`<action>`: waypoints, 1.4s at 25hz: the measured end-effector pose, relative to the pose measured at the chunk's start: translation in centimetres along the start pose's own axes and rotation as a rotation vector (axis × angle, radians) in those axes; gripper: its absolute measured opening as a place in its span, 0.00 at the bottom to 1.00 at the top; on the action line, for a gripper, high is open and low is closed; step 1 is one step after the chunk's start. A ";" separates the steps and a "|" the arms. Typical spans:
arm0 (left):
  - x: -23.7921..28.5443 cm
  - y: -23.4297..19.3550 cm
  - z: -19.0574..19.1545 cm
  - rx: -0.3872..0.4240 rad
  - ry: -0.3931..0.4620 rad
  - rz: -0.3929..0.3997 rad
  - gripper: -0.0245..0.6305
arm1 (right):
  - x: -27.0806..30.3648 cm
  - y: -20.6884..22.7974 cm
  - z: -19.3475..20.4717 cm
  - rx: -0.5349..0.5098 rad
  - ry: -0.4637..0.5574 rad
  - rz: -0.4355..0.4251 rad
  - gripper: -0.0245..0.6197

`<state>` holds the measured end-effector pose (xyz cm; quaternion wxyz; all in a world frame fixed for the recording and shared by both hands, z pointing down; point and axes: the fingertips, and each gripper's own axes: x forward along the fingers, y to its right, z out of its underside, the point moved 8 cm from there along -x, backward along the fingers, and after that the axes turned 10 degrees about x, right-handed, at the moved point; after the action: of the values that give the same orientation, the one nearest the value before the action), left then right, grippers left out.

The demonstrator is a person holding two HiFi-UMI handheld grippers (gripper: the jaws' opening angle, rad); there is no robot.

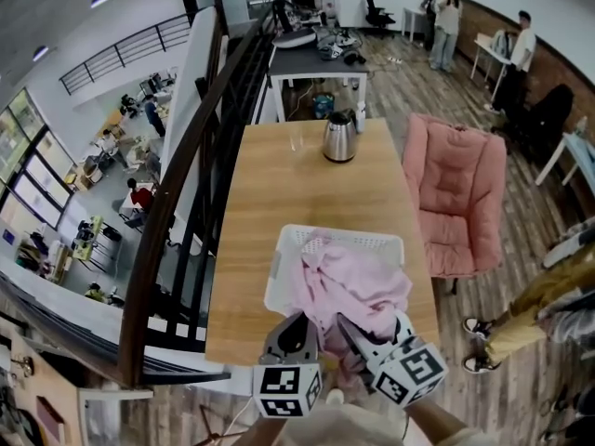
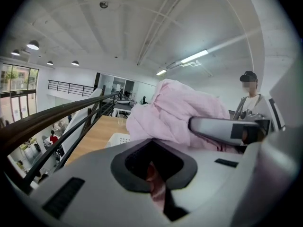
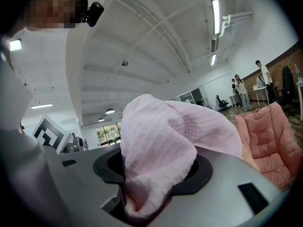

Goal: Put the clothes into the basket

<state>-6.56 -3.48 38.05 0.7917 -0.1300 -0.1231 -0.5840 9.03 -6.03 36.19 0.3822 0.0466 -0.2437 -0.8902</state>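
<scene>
A pink cloth (image 1: 349, 286) is heaped over the near half of a white slotted basket (image 1: 344, 236) on the wooden table (image 1: 307, 184). Both grippers are at the cloth's near edge, close together. My left gripper (image 1: 296, 328) is shut on a fold of it; a pink strip shows in its seam (image 2: 158, 193), and the cloth (image 2: 175, 108) bulges above the basket (image 2: 118, 138). My right gripper (image 1: 351, 334) is shut on another fold. In the right gripper view the cloth (image 3: 165, 145) rises out from between the jaws (image 3: 142, 207) and hides the basket.
A steel kettle (image 1: 339, 137) and a glass (image 1: 296, 137) stand at the table's far end. A pink padded chair (image 1: 456, 189) is right of the table and a dark railing (image 1: 177, 212) runs along its left. A person's shoes (image 1: 479, 342) show at the right.
</scene>
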 end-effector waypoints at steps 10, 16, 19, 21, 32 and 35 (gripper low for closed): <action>2.8 -1.5 -0.1 -0.012 -0.037 0.021 0.04 | 2.4 1.8 -0.1 0.029 -0.031 0.040 0.41; 4.8 -2.5 0.7 -0.036 -0.086 0.026 0.04 | 4.4 3.5 0.9 0.069 -0.090 0.069 0.41; 5.4 -2.5 0.6 -0.033 -0.109 0.047 0.04 | 4.5 3.7 0.6 0.074 -0.104 0.079 0.41; 6.1 -2.3 0.6 -0.041 -0.111 0.060 0.04 | 4.5 4.3 0.4 0.072 -0.113 0.091 0.41; 9.5 -3.5 1.1 -0.050 -0.140 0.074 0.04 | 7.5 7.3 0.9 0.108 -0.167 0.112 0.41; 9.9 -3.8 1.7 -0.055 -0.154 0.075 0.04 | 8.1 7.8 1.3 0.109 -0.188 0.110 0.41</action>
<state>-7.41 -12.85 43.31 0.7975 -0.2008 -0.1627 -0.5452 8.12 -15.76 41.83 0.4029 -0.0297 -0.3287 -0.8537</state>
